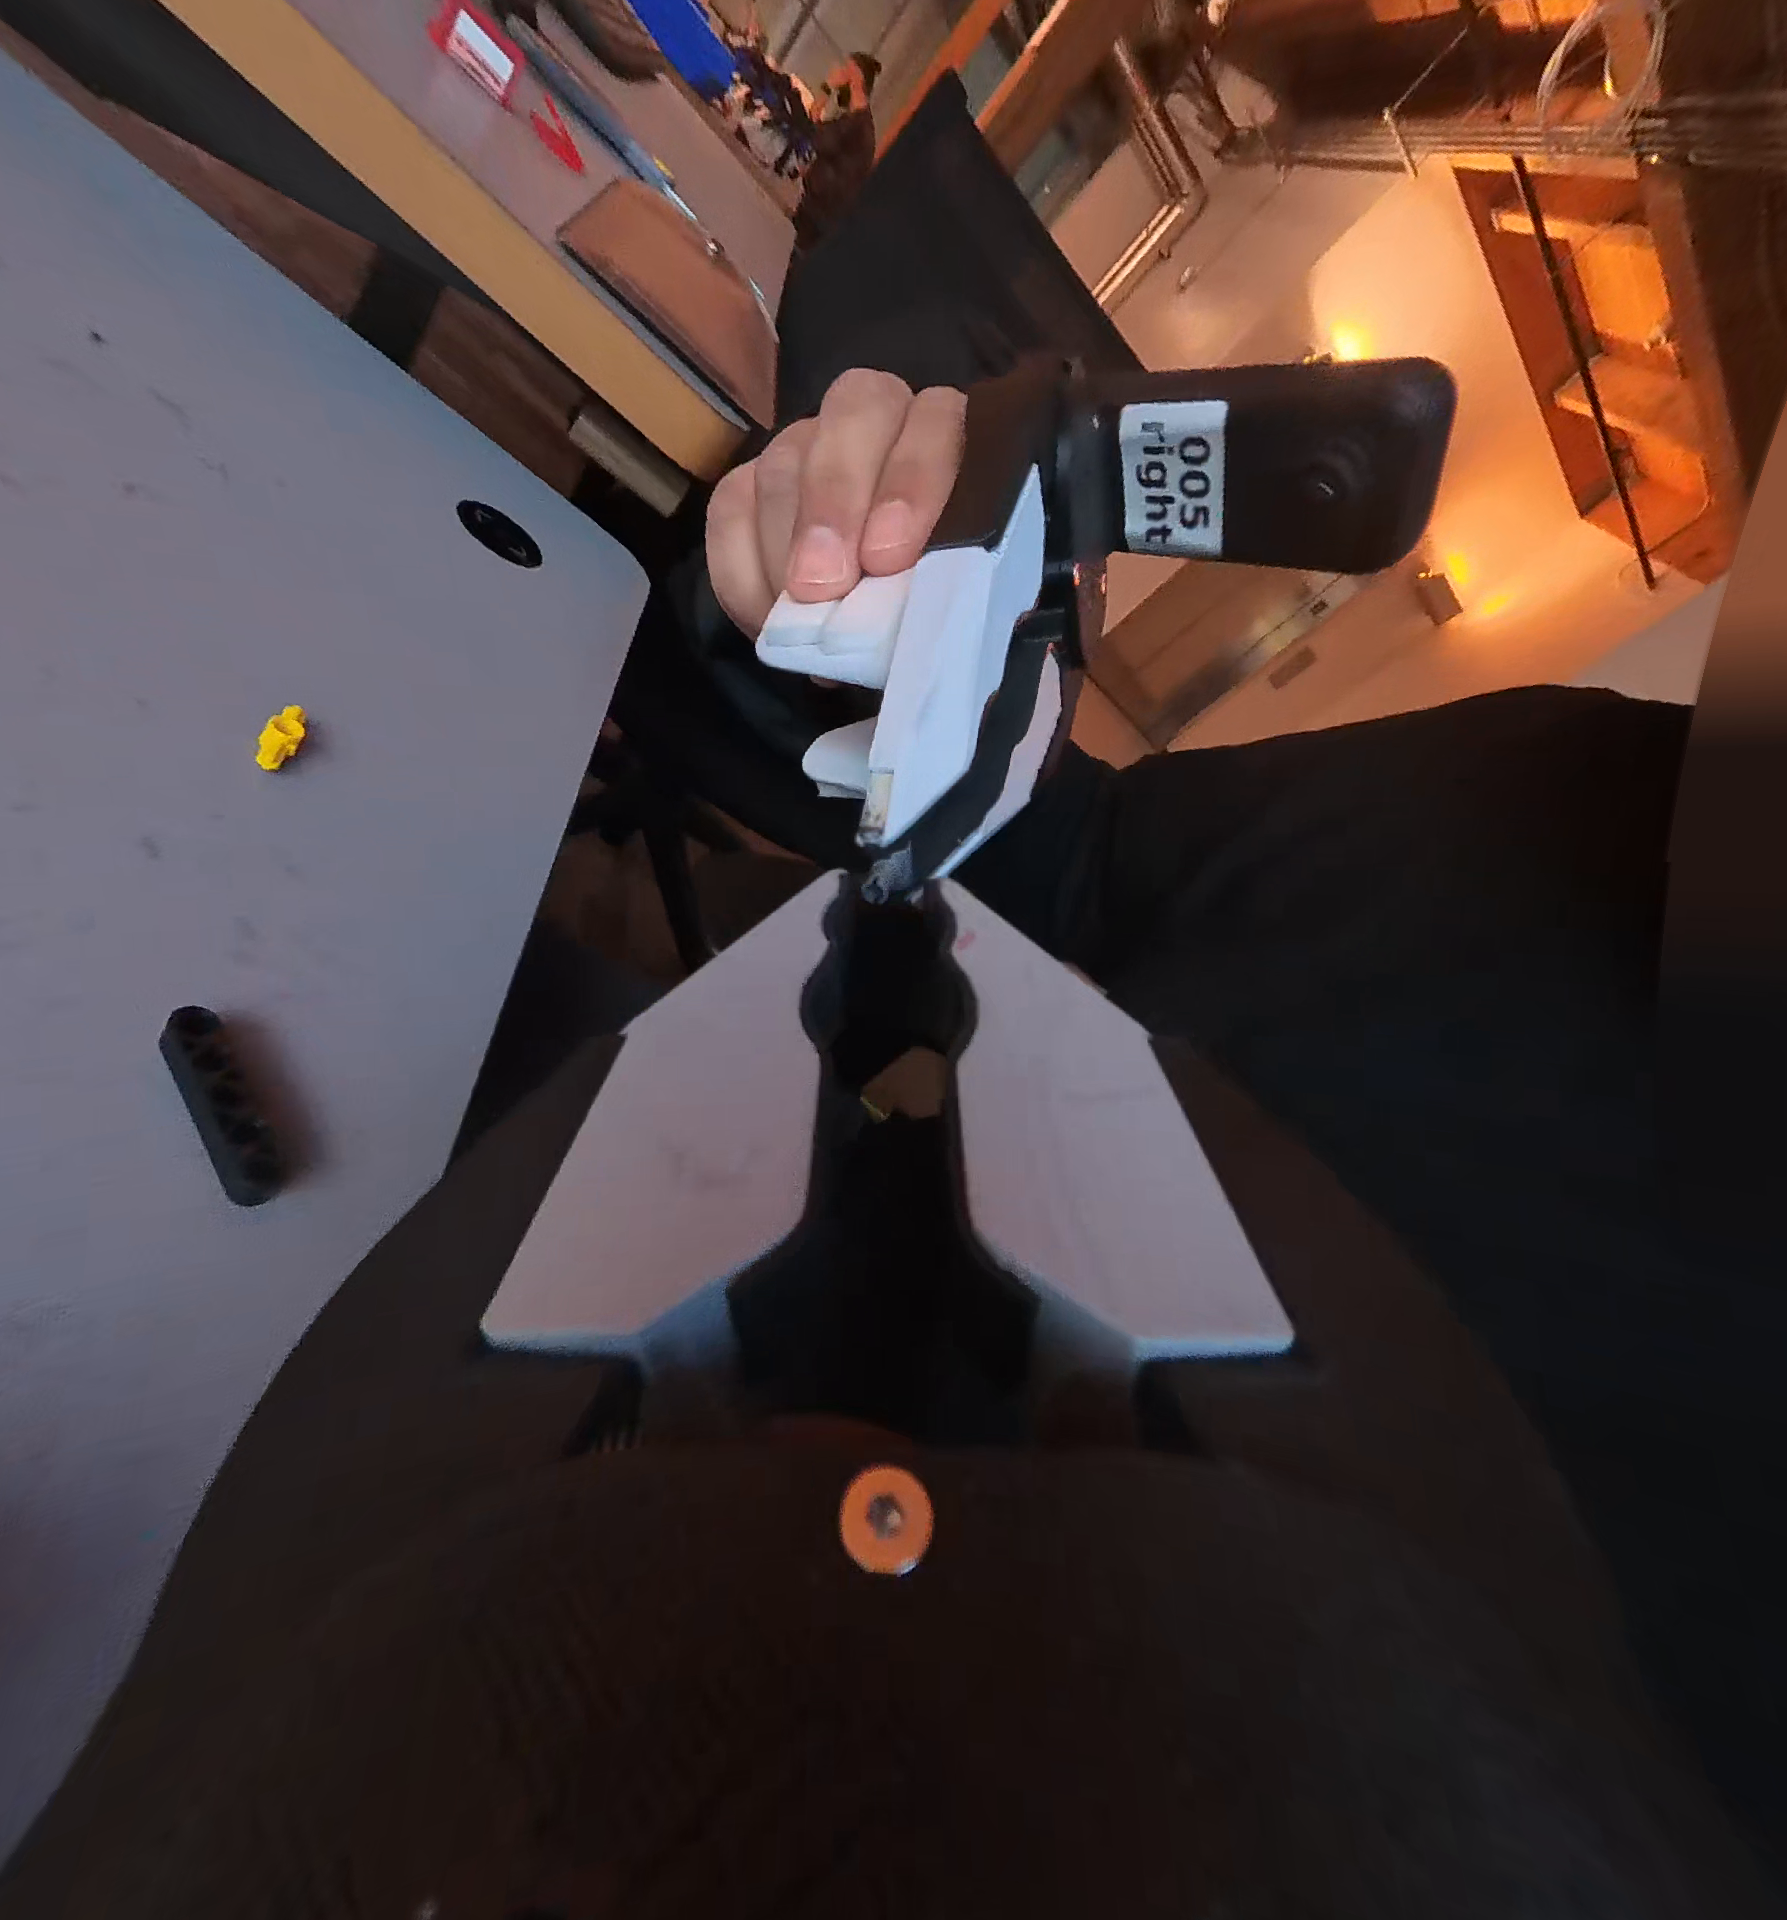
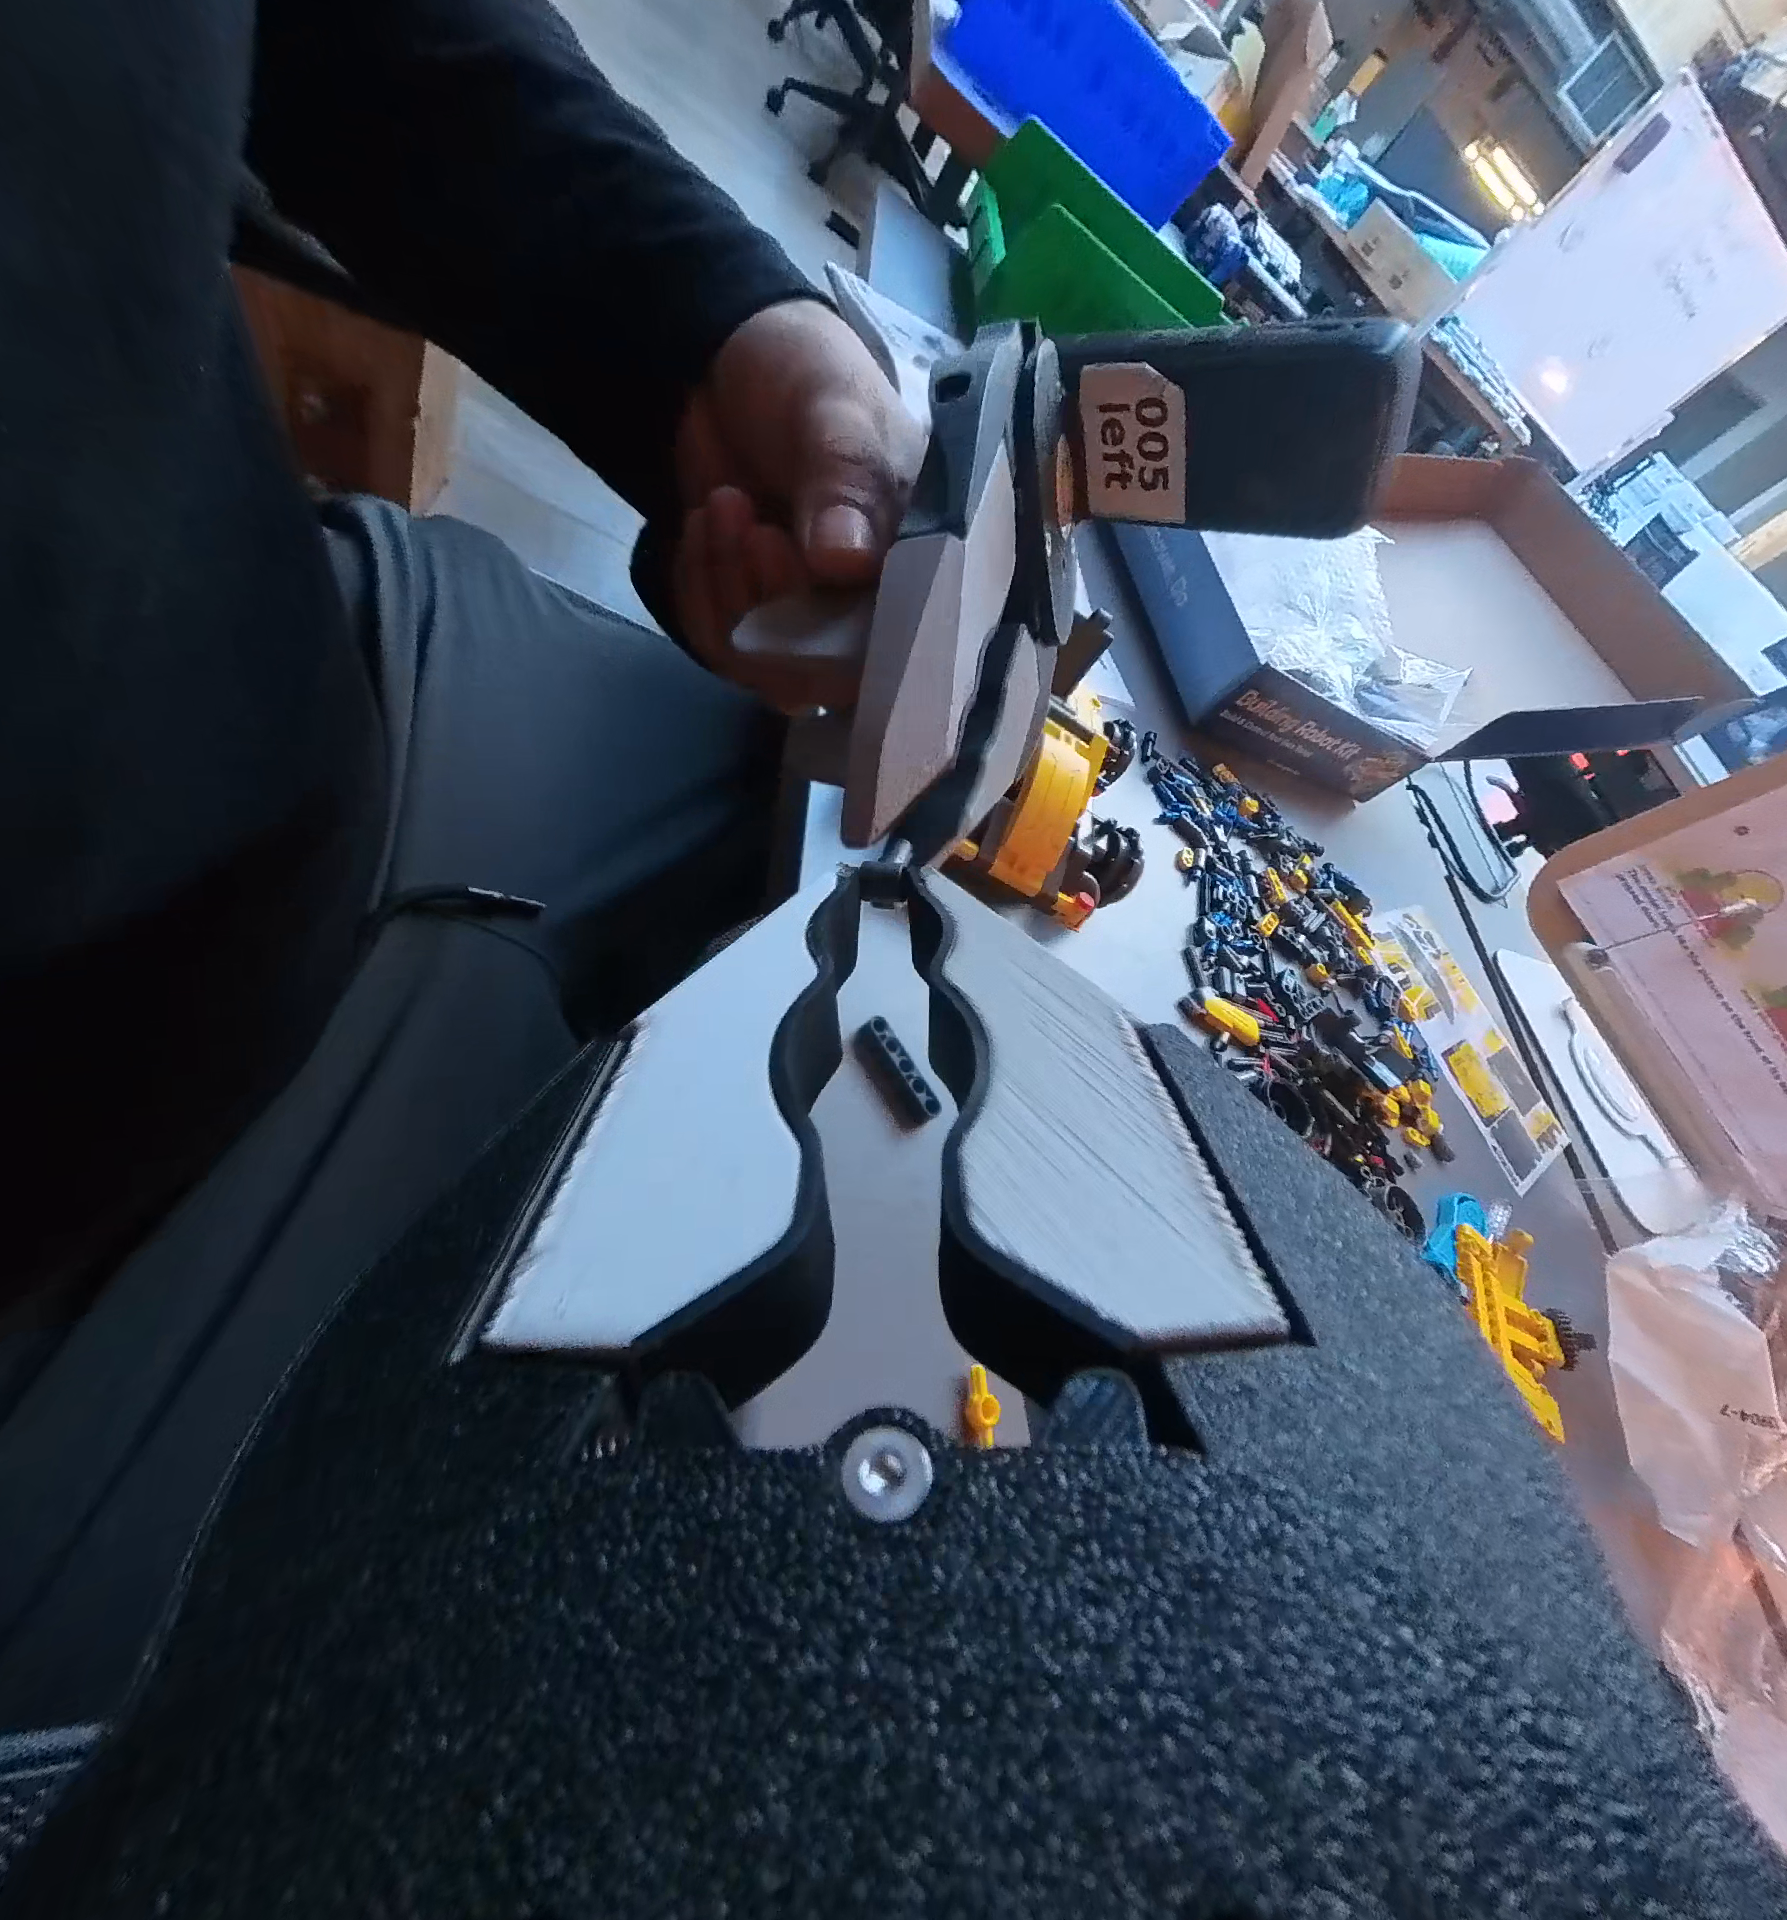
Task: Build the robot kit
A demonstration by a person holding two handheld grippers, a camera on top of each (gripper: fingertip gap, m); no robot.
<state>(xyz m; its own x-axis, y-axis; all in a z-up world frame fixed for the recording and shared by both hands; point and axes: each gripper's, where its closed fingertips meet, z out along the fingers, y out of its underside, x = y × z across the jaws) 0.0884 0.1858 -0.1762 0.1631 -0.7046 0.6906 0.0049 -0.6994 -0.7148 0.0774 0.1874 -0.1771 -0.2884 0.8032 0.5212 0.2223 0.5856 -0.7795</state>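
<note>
Off the table's point(image 1: 141, 520) edge, the left gripper point(image 1: 884, 902) and the right gripper point(image 2: 884, 883) are meeting tip to tip, and the small dark piece point(image 2: 884, 879) between them is showing too little to identify. Both pairs of fingers are pinching down to a sliver around it. A black holed beam point(image 1: 229, 1107) and a yellow connector point(image 1: 281, 738) are lying on the table, well apart. A label point(image 1: 1171, 476) is sitting on the right gripper's camera, and lettering is running along a dark box point(image 2: 1284, 717).

Sm. dark pin point(image 2: 881, 881) at right hand-held gripper point(image 2: 883, 896) tips, mid-air
</note>
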